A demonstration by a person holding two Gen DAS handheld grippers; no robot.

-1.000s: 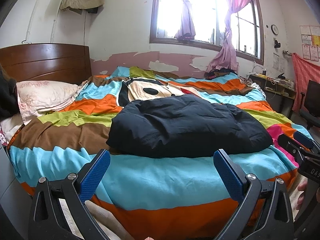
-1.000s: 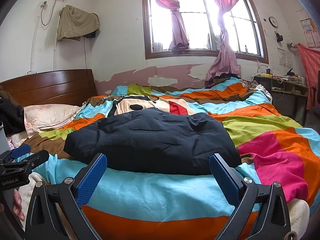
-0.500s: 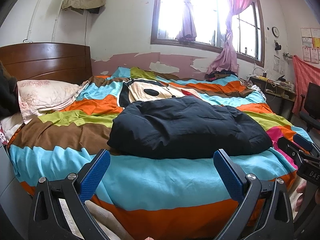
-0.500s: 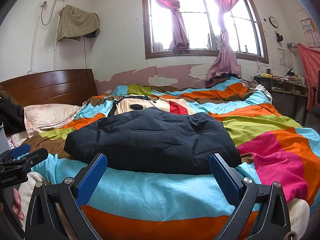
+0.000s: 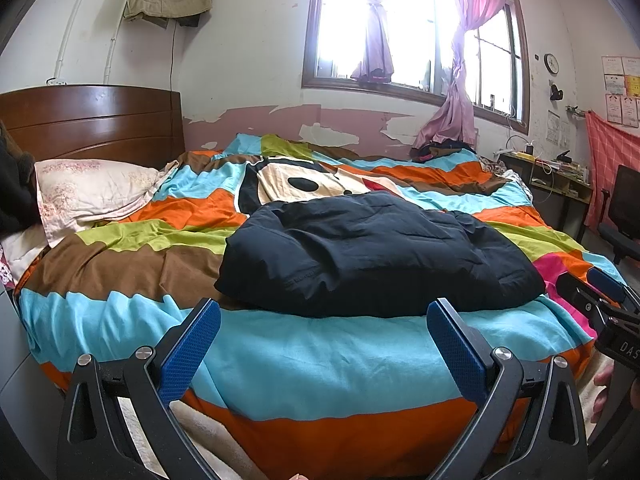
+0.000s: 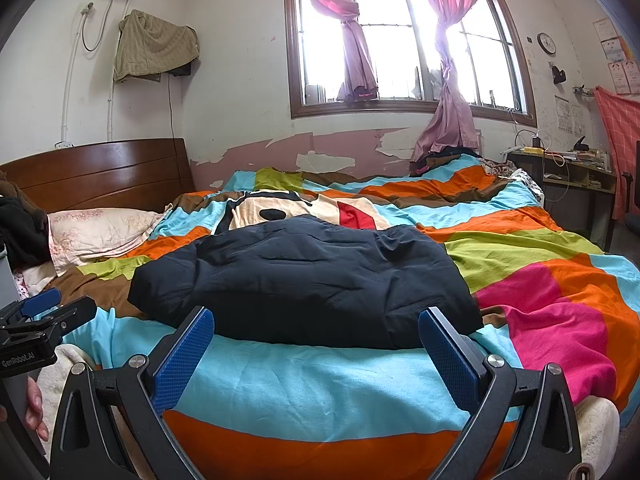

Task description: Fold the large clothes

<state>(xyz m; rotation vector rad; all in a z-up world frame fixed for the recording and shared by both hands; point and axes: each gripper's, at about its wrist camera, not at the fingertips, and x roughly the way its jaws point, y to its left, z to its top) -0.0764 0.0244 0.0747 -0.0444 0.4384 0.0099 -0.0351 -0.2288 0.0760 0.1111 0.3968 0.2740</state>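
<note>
A dark navy puffy jacket (image 5: pixel 372 256) lies as a folded bundle in the middle of the bed, on a bright striped duvet (image 5: pixel 304 356); it also shows in the right wrist view (image 6: pixel 312 284). My left gripper (image 5: pixel 322 344) is open and empty, held over the near edge of the bed short of the jacket. My right gripper (image 6: pixel 316 350) is open and empty, also just short of the jacket's near edge. The right gripper shows at the right edge of the left wrist view (image 5: pixel 600 300), and the left gripper at the left edge of the right wrist view (image 6: pixel 40 320).
A pillow (image 5: pixel 92 192) lies at the left by the wooden headboard (image 5: pixel 92 120). A desk (image 6: pixel 568 176) and a chair (image 5: pixel 624 216) stand at the right. A window with pink curtains (image 6: pixel 400 40) is behind the bed. A pile of clothes (image 6: pixel 444 160) lies at the far corner.
The left wrist view has tilted down slightly, so the jacket sits a little higher in frame. The right gripper has barely moved. Both stay open.
</note>
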